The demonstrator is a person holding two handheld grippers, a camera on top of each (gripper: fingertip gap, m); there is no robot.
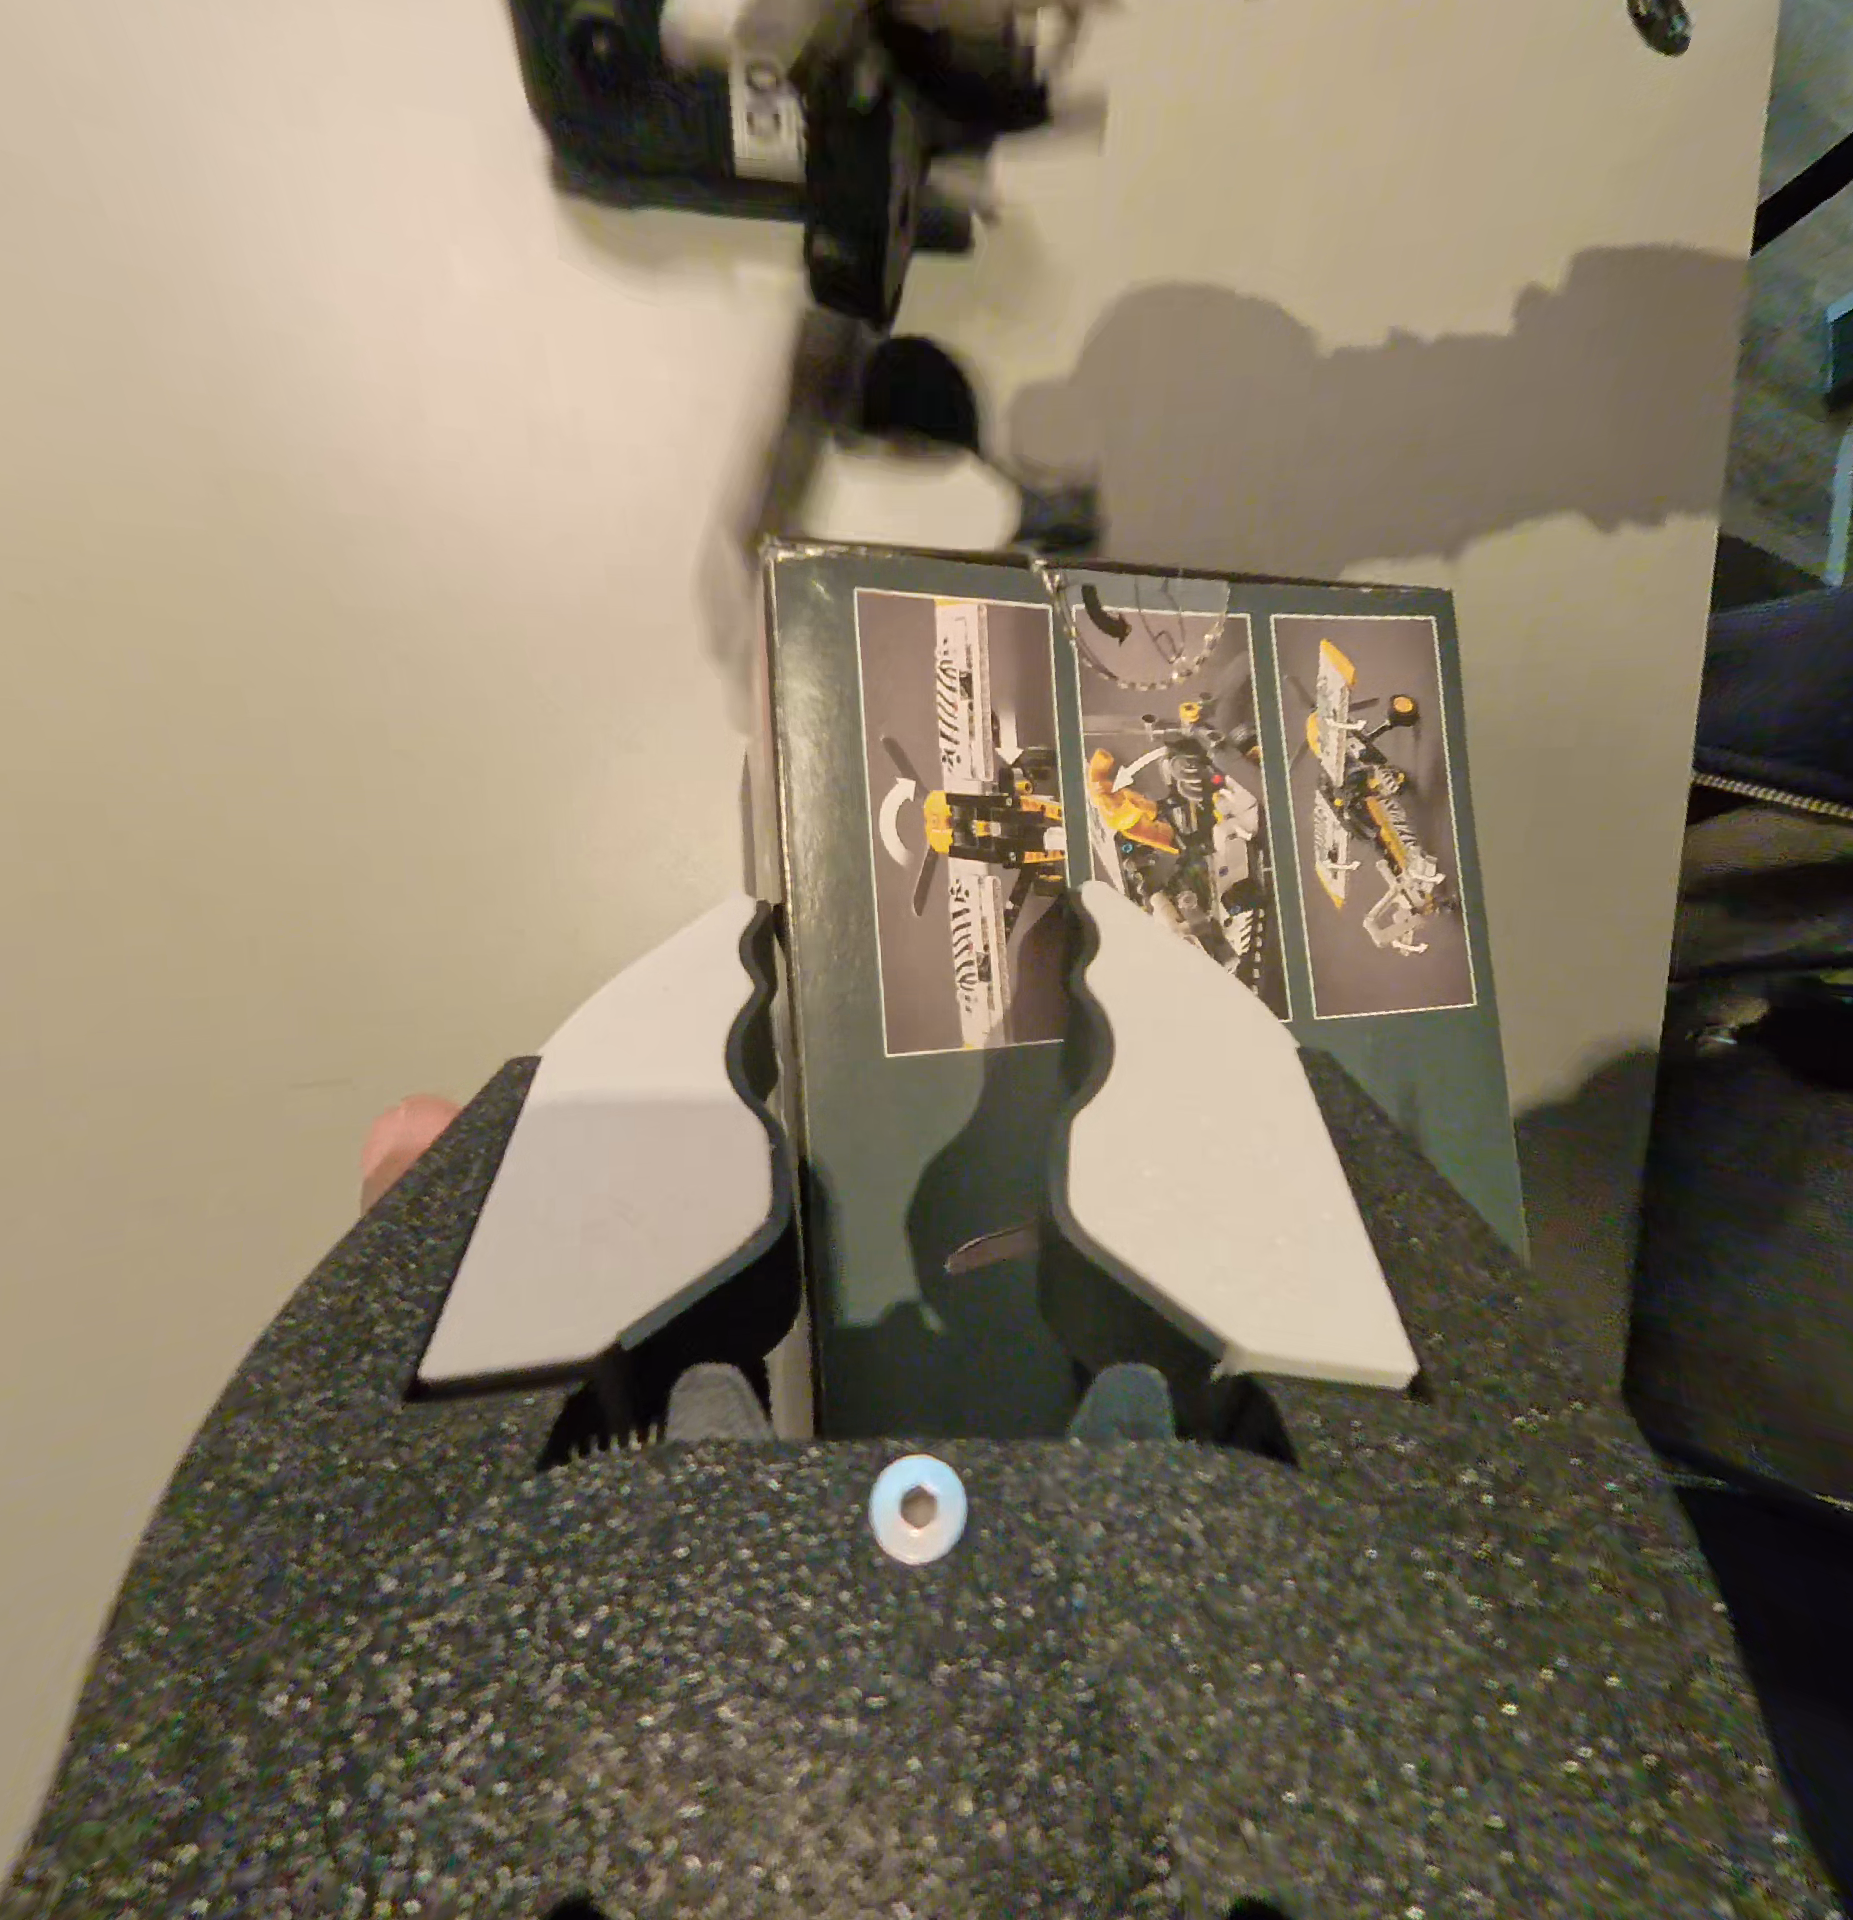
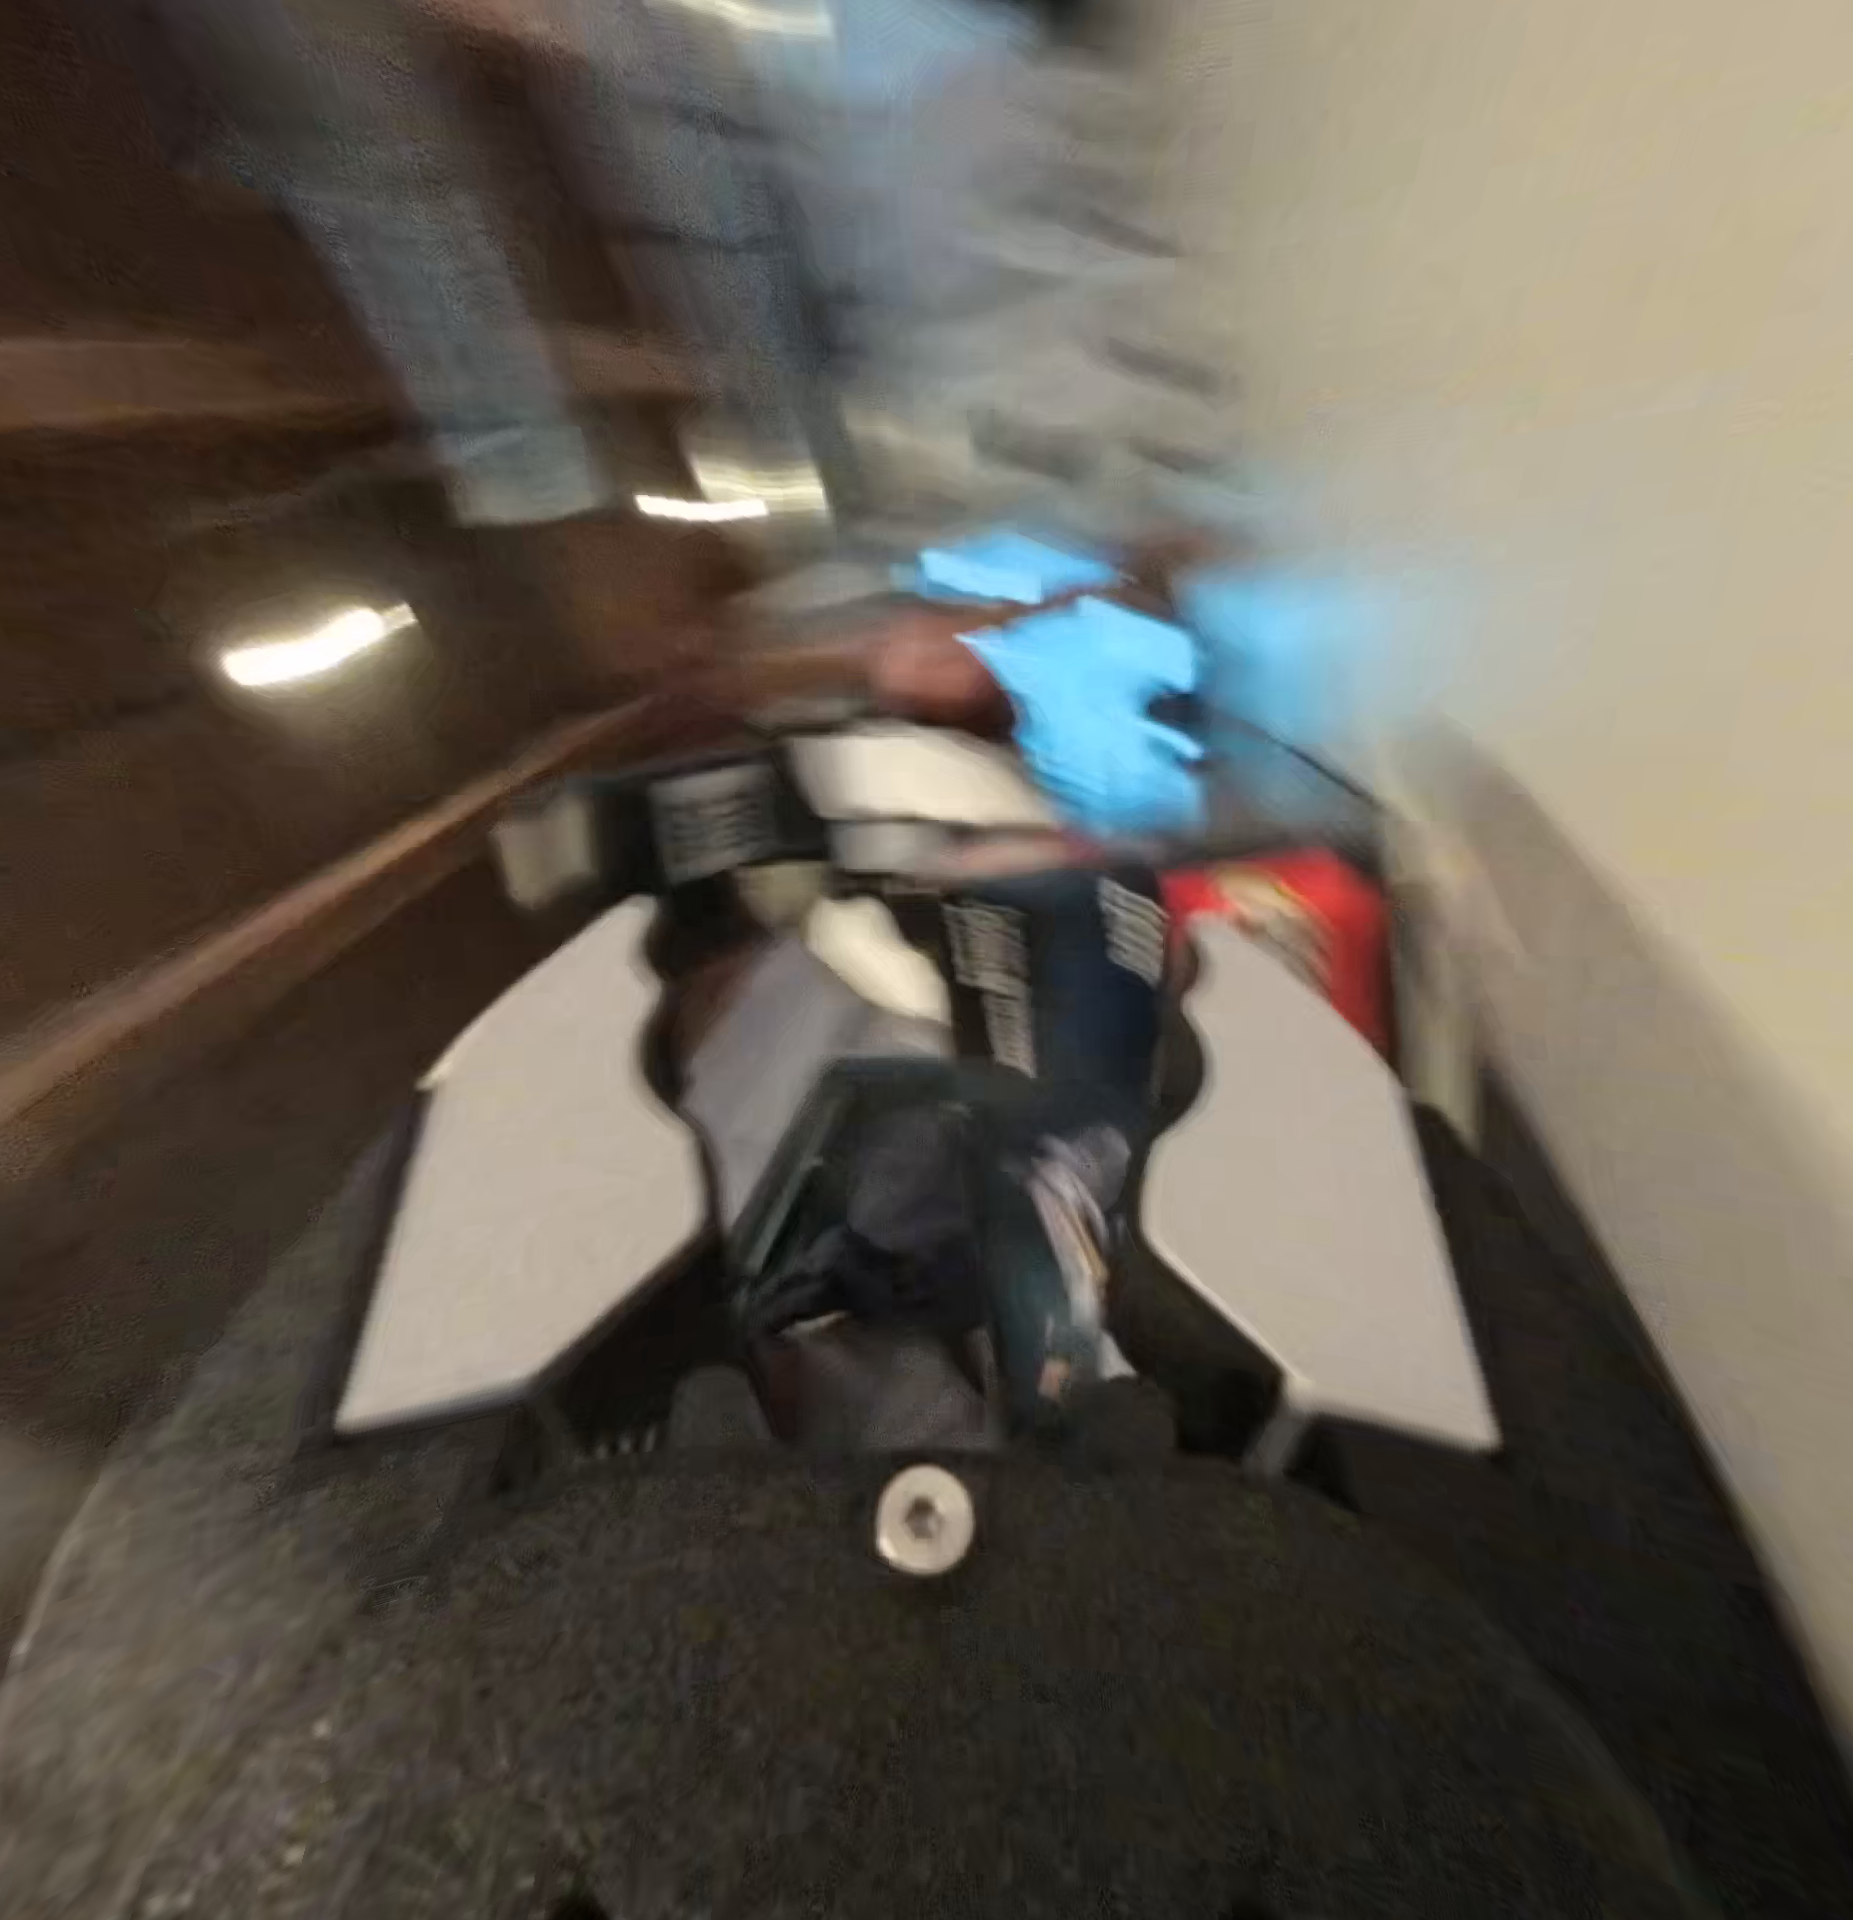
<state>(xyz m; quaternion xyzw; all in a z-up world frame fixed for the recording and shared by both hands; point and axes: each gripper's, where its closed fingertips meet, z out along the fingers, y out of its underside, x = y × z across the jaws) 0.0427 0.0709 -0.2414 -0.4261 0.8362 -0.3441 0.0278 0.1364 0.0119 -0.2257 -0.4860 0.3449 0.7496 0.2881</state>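
The dark green box (image 1: 1140, 831), printed with toy plane pictures, stands over the pale table (image 1: 278, 520), clamped by the left gripper (image 1: 927, 904); at twelve o'clock blurs another gripper (image 1: 860, 187); the right gripper (image 2: 917, 945) gapes apart amid blur.

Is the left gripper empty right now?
No, the left gripper has a dark toy-set box between its fingers, one finger at the box's edge, the other over its printed face.
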